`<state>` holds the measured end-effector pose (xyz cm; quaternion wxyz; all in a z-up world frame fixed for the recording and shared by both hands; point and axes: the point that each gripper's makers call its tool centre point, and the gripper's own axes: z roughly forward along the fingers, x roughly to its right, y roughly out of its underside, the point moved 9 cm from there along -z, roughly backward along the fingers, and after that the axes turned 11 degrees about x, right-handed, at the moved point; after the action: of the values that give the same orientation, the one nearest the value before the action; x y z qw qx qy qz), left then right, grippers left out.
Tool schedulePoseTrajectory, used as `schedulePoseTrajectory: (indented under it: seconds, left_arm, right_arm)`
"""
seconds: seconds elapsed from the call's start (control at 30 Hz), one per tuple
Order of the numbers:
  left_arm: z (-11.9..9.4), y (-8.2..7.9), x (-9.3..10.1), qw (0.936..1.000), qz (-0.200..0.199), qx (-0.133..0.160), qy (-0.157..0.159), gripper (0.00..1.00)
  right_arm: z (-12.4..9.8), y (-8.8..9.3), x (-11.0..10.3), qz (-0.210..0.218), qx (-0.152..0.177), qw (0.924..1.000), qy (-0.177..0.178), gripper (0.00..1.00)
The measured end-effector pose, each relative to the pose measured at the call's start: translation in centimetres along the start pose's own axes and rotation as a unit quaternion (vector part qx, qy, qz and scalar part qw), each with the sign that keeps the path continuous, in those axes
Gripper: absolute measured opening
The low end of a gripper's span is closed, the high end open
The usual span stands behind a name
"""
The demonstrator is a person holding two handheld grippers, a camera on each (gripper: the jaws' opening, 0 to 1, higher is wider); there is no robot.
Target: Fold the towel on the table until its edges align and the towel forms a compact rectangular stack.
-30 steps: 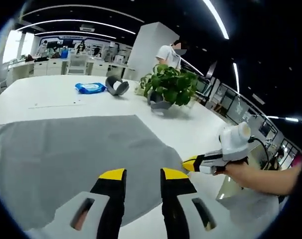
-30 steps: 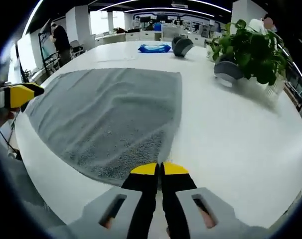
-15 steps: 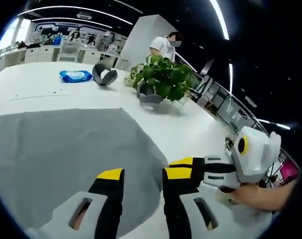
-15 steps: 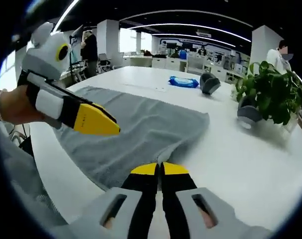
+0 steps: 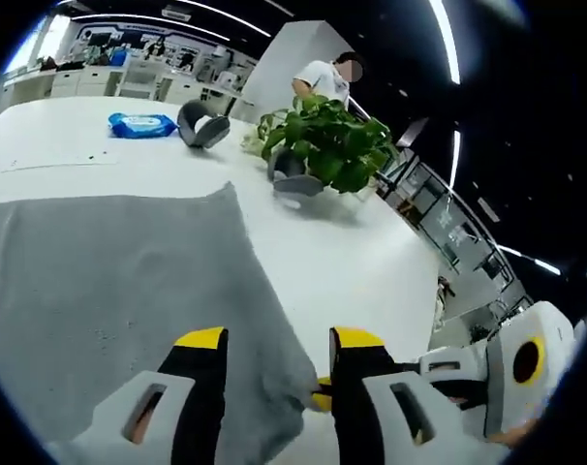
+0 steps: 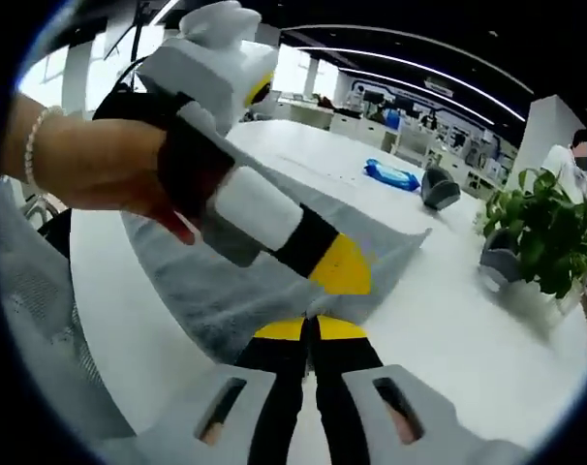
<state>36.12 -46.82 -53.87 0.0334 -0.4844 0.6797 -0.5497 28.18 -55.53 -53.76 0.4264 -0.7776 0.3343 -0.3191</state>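
Observation:
The grey towel (image 5: 109, 281) lies flat on the white table (image 5: 371, 262). My left gripper (image 5: 279, 341) is open, its yellow-tipped jaws either side of the towel's near right corner. The right gripper (image 5: 321, 397) comes in from the lower right and touches that bunched corner. In the right gripper view my right gripper (image 6: 308, 329) is shut on the towel (image 6: 235, 291) at its near corner. The left gripper (image 6: 340, 268), held by a hand (image 6: 90, 160), crosses just above it and hides much of the towel.
A leafy plant in a grey pot (image 5: 323, 145) stands past the towel, with a blue packet (image 5: 141, 124) and a grey curved object (image 5: 201, 126) further back. A person (image 5: 323, 76) stands behind the plant. The table's rounded edge (image 6: 109, 329) runs close to the grippers.
The left gripper has closed in on the towel's near right corner beside the right gripper and now crosses the right gripper view. The right gripper stays shut on that corner.

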Motion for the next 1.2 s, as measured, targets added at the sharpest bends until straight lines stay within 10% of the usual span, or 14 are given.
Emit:
schedulePoseTrajectory:
  seconds: [0.37, 1.2]
  left_arm:
    - [2.4, 1.5, -2.2, 0.9989, 0.001, -0.043, -0.021, 0.29]
    - [3.9, -0.6, -6.9, 0.9927, -0.09, -0.025, -0.076, 0.03]
  right_arm:
    - [0.2, -0.7, -1.4, -0.015, 0.012, 0.999, -0.042, 0.0]
    - [-0.7, -1.6, -2.3, 0.029, 0.034, 0.9969, -0.065, 0.0]
